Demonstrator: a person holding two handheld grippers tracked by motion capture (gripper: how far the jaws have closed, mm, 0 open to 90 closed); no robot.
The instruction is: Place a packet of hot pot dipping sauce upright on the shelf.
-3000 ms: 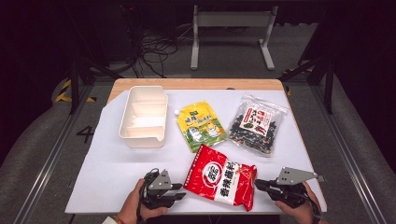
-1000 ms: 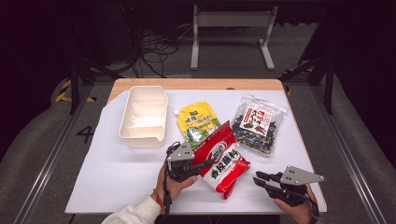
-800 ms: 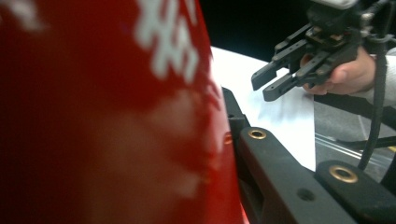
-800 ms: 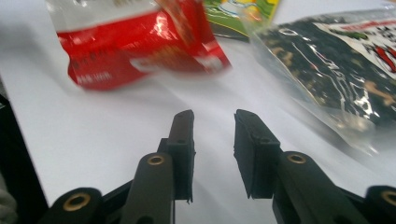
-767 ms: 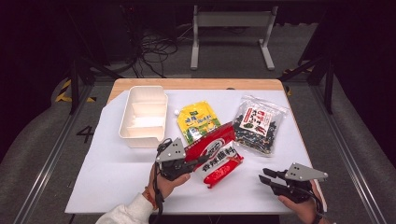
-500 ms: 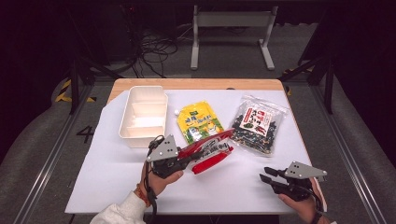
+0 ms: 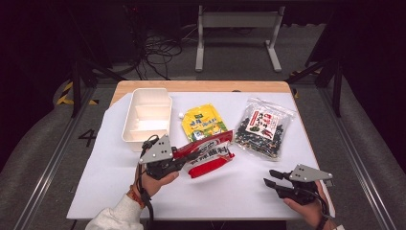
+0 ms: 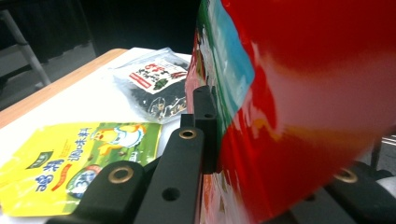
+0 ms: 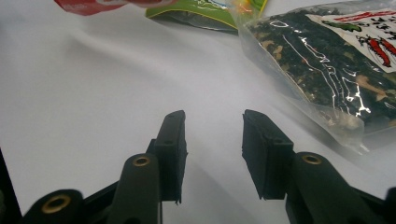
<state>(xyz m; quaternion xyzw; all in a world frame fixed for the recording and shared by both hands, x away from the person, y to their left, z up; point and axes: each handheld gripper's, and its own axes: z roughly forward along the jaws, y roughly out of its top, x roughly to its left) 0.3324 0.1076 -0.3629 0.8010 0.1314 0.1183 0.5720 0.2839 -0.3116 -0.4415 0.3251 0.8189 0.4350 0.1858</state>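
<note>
High view: left gripper (image 7: 184, 160) pinching red snack bag (image 7: 207, 154), lifted at frame centre, just right of white tray (image 7: 148, 115). Right gripper (image 7: 272, 178) lower right, jaws just been opening, nothing between. Advice: keep bag level, carry over tray before release.

Left gripper view: glossy red film, crinkly; yellow pouch (image 8: 70, 163) flat, lower left.

Right gripper view: clear seaweed bag (image 9: 327, 60), upper right; matte white tabletop (image 9: 93, 93).
</note>
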